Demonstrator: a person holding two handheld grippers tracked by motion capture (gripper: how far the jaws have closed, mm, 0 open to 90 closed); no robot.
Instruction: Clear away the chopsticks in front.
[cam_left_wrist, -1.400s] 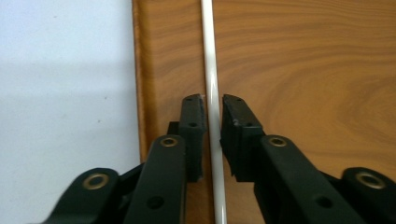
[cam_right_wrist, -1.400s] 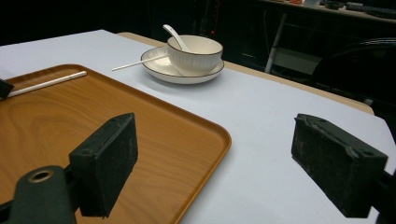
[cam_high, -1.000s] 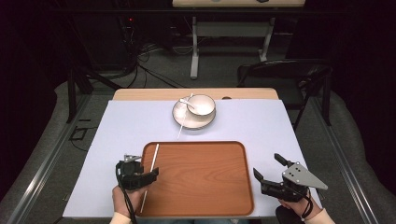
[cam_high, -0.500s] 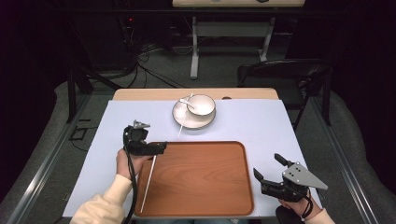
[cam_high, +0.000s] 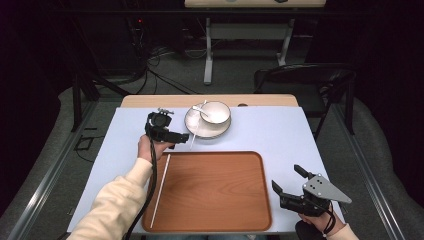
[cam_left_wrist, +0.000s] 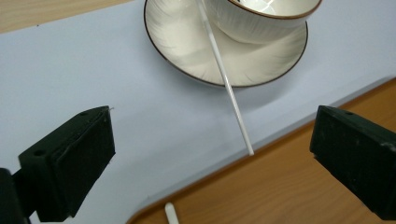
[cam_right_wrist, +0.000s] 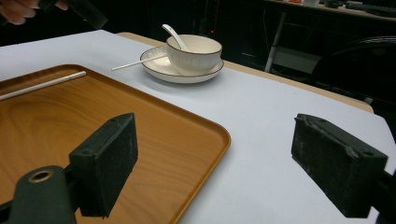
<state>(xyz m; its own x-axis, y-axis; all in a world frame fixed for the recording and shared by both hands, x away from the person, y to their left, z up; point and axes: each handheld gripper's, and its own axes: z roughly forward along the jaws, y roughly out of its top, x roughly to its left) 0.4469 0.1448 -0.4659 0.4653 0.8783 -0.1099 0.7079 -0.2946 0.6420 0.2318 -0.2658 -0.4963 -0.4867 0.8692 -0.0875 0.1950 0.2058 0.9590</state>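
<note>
A white bowl (cam_high: 215, 112) with a spoon (cam_high: 200, 109) stands on a saucer (cam_high: 196, 125) at the back of the table. One white chopstick (cam_high: 195, 134) leans on the saucer's rim, its tip near the tray (cam_high: 215, 190). A second chopstick (cam_high: 161, 190) lies along the tray's left side. My left gripper (cam_high: 177, 140) hovers just left of the saucer. Its jaws have just been opening and hold nothing; below them is the leaning chopstick (cam_left_wrist: 229, 88). My right gripper (cam_high: 286, 177) is open and empty at the tray's front right corner.
The brown wooden tray (cam_right_wrist: 116, 126) takes up the front middle of the pale blue mat (cam_high: 280, 135). A dark chair (cam_high: 300, 82) and a table leg (cam_high: 207, 60) stand beyond the far edge of the table.
My left gripper let go of the chopstick, which now lies on the tray's left side. It then moved away from the person toward the saucer, with its jaws wider. The right gripper kept still.
</note>
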